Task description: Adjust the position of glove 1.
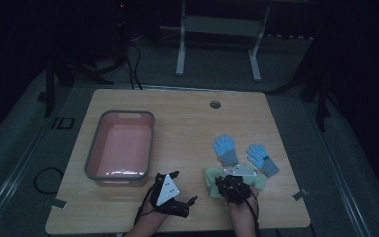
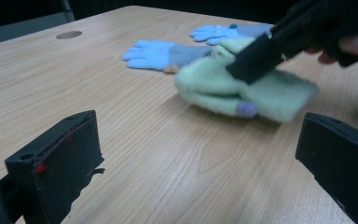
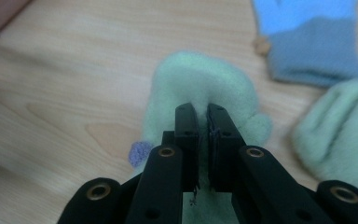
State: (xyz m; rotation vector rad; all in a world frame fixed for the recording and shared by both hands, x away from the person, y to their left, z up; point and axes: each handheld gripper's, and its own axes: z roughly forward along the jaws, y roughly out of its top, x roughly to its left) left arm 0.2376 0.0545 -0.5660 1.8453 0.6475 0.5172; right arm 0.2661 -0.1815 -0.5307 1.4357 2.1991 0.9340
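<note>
Right claw (image 3: 203, 116) pinching green glove (image 3: 200, 84)

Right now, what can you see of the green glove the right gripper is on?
The green glove is pale green and fuzzy, fleece-like, with a small purple patch near one edge. It looks bunched and limp. The right gripper has its jaws shut on a pinch of its fabric. It sits at the near right of the table, just in front of two blue gloves, with a second green piece beside it. Whether it rests on the wood or hangs just above is unclear.
</note>
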